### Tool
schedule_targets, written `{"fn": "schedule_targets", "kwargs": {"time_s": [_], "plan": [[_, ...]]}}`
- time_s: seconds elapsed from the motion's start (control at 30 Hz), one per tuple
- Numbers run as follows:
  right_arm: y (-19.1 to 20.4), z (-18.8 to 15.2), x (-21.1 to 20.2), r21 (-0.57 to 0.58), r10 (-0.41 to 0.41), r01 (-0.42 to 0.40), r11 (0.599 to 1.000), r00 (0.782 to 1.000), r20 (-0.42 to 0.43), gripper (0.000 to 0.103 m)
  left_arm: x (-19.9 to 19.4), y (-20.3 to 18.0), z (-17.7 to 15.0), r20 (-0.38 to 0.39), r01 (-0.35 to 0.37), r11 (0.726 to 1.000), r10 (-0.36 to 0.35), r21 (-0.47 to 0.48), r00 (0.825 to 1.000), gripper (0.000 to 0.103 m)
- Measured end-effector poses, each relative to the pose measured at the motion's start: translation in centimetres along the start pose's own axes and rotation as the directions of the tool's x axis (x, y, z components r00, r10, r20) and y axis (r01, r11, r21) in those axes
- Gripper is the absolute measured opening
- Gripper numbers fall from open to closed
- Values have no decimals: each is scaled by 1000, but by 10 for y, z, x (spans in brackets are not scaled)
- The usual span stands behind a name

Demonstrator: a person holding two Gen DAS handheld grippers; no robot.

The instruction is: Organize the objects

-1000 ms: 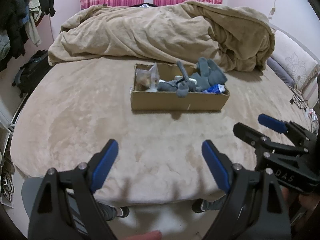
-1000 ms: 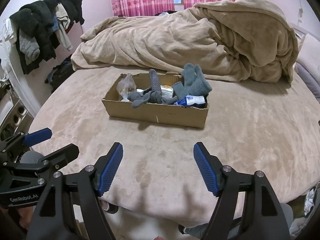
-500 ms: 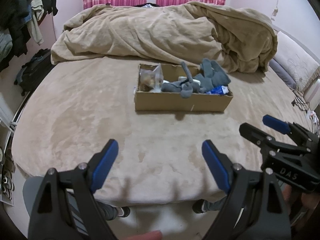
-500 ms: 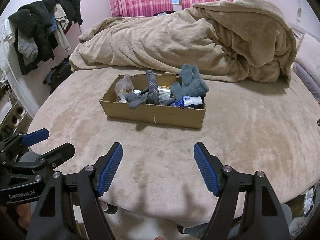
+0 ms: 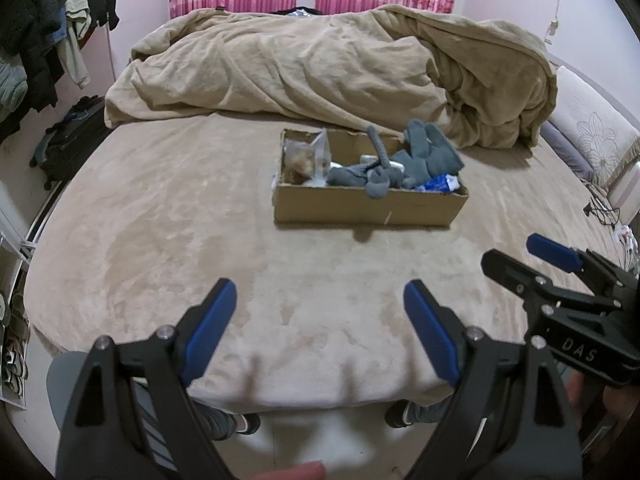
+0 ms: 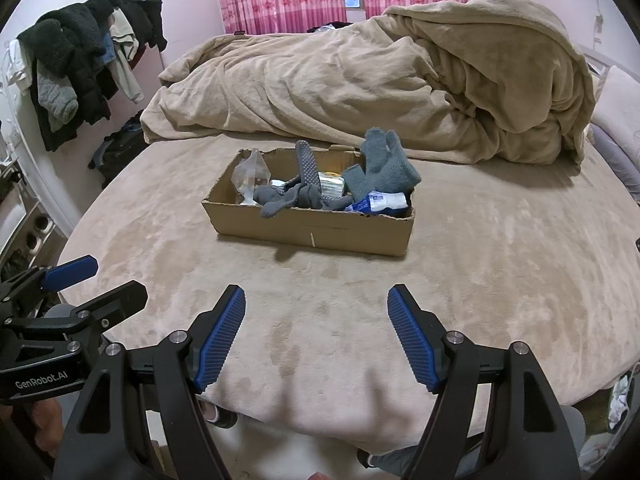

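Observation:
A shallow cardboard box (image 5: pixel 360 208) (image 6: pixel 316 228) sits on the tan bed. It holds grey socks (image 5: pixel 376 176) (image 6: pixel 304 196), grey gloves (image 5: pixel 430 152) (image 6: pixel 384 164), a clear plastic bag (image 5: pixel 310 158) (image 6: pixel 250 176) at its left end and a blue-white packet (image 5: pixel 440 184) (image 6: pixel 380 202) at its right end. My left gripper (image 5: pixel 316 312) is open and empty over the bed's near edge. My right gripper (image 6: pixel 316 316) is open and empty beside it, and shows in the left wrist view (image 5: pixel 532 256).
A rumpled tan duvet (image 5: pixel 320 72) (image 6: pixel 380 76) is heaped behind the box. Clothes hang at the left wall (image 6: pixel 80 64). A dark bag (image 5: pixel 68 140) lies on the floor at left. Pillows (image 5: pixel 588 148) lie at right. The bed's near edge (image 5: pixel 320 396) drops to the floor.
Both grippers have drifted slightly left and back, so the box sits a little further right in the left wrist view. Both stay open and empty.

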State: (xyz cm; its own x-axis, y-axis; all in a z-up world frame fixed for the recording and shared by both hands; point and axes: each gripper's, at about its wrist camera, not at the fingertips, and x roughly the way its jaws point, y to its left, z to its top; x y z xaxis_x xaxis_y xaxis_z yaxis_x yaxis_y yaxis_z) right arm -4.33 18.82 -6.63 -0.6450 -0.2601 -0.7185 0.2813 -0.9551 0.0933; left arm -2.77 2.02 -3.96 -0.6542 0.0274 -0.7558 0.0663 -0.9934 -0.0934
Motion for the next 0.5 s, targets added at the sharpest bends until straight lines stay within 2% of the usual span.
{"fn": "schedule_targets", "kwargs": {"time_s": [0.5], "plan": [[1, 1, 0, 2, 2, -2, 1000, 1000, -3, 77, 1, 0, 0, -1, 5, 1000, -5, 1, 1000, 87]]}}
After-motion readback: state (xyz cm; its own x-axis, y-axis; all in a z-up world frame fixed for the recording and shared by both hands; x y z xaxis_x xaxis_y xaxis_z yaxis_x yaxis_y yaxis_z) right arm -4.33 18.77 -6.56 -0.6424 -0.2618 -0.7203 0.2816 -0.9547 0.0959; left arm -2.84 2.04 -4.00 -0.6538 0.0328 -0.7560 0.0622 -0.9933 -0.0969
